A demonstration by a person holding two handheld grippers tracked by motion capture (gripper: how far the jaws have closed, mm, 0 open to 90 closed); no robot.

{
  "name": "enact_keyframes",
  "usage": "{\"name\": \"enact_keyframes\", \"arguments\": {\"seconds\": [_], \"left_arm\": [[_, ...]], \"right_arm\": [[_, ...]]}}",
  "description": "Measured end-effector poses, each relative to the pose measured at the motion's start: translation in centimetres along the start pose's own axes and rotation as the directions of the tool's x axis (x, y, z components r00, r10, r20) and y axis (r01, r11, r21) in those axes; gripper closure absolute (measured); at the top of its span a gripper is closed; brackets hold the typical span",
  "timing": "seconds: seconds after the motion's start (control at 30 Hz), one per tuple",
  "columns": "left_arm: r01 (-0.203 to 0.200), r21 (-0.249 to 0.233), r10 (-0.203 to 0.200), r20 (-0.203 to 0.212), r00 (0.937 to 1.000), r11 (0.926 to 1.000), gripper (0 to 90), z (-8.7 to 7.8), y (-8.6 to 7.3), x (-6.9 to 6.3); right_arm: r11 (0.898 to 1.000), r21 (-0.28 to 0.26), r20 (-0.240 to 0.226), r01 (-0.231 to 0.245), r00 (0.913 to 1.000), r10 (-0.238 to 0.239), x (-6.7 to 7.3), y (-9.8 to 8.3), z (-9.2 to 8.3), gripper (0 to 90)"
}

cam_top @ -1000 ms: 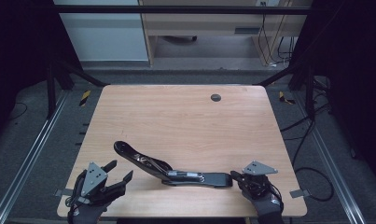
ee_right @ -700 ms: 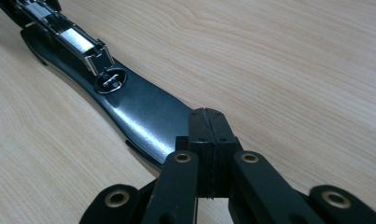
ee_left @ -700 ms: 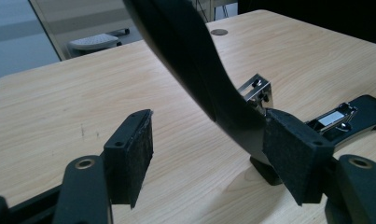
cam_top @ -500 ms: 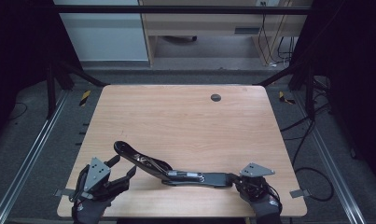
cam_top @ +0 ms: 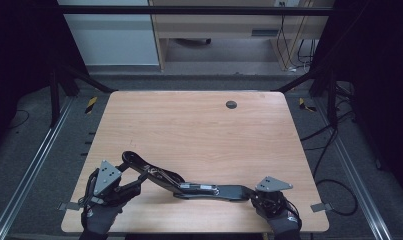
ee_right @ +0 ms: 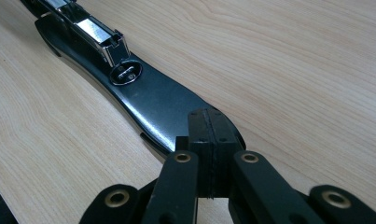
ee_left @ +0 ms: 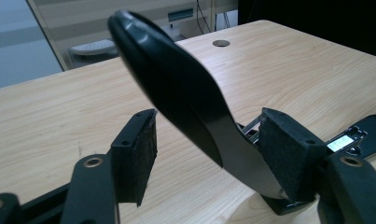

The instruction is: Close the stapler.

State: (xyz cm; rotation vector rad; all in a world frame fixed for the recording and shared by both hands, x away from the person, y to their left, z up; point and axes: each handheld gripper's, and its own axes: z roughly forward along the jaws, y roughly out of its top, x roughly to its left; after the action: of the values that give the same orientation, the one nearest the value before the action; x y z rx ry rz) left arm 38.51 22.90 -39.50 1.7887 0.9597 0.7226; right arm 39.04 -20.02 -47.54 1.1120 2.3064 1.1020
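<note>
Down at the near edge of the worktop (cam_top: 199, 130), the left tongs (ee_left: 209, 154) stand partly apart and have just been closing, with the raised black handle (ee_left: 176, 88) of the long stapler (cam_top: 189, 182) between the pads: the handle leans against the right-hand pad (ee_left: 288, 154), while the left-hand pad stands clear of it. In the high view these left tongs (cam_top: 134, 181) sit at the stapler's left, lifted end. The right tongs (ee_right: 209, 135) are pressed fully together, their tips resting on the flat black base (ee_right: 162, 105) at the stapler's right end. The stapler lies lengthwise along the near edge, its metal magazine (ee_right: 99, 35) exposed, well apart from the small round grommet (cam_top: 231, 104) near the far edge.
</note>
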Motion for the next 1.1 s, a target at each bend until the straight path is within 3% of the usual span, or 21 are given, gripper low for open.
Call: {"name": "enact_keyframes", "arguments": {"seconds": [0.4, 1.1], "left_arm": [[-0.004, -0.009, 0.004, 0.002, 1.0, 0.9999, 45.2, 0.4, 0.5, -0.2], [0.018, -0.012, -0.018, 0.01, 0.9998, 0.9998, 48.3, 0.3, 0.6, 0.0]], "right_arm": [[1.0, 0.028, -0.004, 0.006, 1.0, -0.006, 0.2, -0.1, 0.5, 90.0], [0.998, 0.064, -0.01, -0.011, 0.9999, 0.012, 0.0, -0.3, 1.7, 90.0]]}}
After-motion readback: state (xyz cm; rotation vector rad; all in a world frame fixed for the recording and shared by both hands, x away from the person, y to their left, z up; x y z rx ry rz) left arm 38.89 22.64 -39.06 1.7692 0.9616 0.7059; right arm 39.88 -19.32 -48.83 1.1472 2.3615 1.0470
